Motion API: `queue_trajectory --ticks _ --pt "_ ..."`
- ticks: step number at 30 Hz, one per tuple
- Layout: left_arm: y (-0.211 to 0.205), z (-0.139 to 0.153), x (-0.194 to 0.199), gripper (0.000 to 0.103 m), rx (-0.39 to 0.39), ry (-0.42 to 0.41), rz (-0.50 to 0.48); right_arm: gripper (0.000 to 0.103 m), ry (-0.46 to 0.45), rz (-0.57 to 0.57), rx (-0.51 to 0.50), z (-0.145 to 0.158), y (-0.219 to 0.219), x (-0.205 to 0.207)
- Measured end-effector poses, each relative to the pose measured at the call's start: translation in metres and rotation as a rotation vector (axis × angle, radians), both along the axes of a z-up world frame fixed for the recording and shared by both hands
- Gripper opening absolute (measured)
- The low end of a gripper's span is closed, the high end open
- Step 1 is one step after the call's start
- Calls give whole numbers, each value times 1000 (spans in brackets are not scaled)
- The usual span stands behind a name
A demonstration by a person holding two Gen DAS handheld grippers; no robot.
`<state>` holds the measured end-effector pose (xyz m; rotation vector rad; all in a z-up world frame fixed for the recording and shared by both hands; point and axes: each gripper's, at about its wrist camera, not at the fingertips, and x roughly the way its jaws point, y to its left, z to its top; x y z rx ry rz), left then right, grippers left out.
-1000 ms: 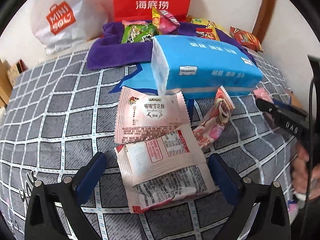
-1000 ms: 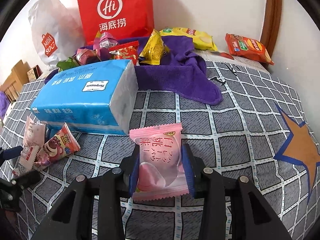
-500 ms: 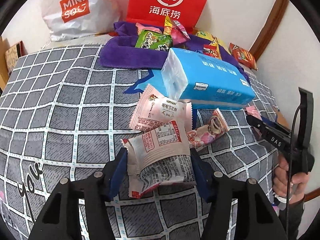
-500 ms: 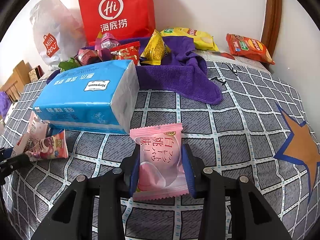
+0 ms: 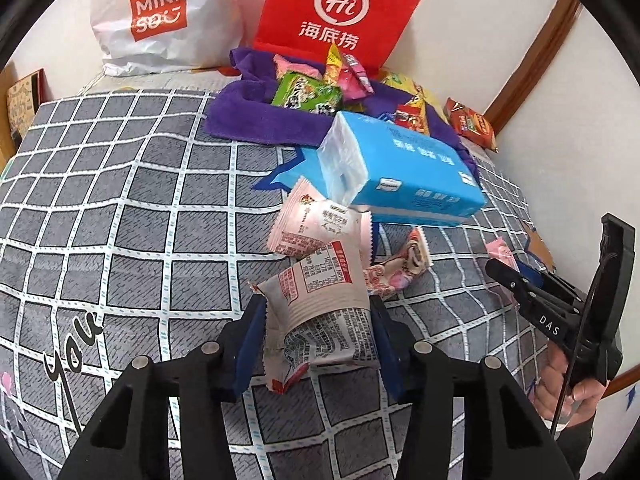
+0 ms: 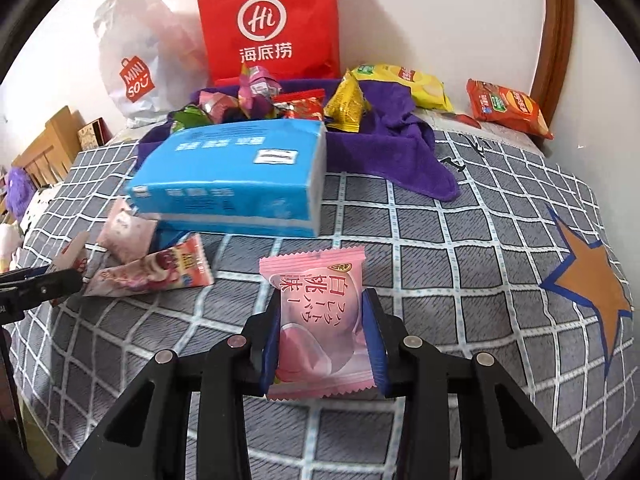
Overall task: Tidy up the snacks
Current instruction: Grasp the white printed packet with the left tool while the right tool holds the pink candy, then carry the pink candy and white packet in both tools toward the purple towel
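Note:
My left gripper [image 5: 315, 318] has a crumpled white and pink snack packet [image 5: 320, 300] between its blue pads, which press on both sides; the jaws are still closing on it, and it hangs a little above the grey checked bedspread [image 5: 120, 220]. My right gripper [image 6: 321, 308] is shut on a pink peach snack packet [image 6: 316, 320], also held just off the bedspread. A pink packet [image 5: 316, 224] and a strawberry-bear packet [image 5: 400, 268] lie in front of a blue tissue pack [image 5: 400, 168]. In the right wrist view, the left gripper's fingertips [image 6: 68, 280] show at the left edge.
Behind the tissue pack [image 6: 236, 176], a purple cloth [image 6: 392, 160] holds several snack bags. A red paper bag [image 5: 340, 12] and a white shopping bag [image 5: 160, 20] lean on the wall. Two chip bags [image 6: 508, 108] lie at the back right.
My left gripper went from wide open around the white and pink packet to pressing on it, and raised it. The right gripper rose slightly with the pink peach packet.

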<state>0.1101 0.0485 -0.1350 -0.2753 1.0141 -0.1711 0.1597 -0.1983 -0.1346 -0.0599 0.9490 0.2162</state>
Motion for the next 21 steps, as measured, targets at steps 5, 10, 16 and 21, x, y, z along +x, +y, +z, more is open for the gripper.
queue_trajectory --ticks 5,10,16,21 --pt "-6 12 -2 48 -5 -13 -24 37 -6 -5 18 14 5 -12" --pt "-12 30 2 48 -10 -40 -44 37 -32 -7 19 33 8 -20" --pt "-17 52 14 48 -17 -76 -57 37 -87 21 2 62 15 -18" --pt "-22 67 22 48 -14 -106 -65 37 -130 52 10 81 22 -9"
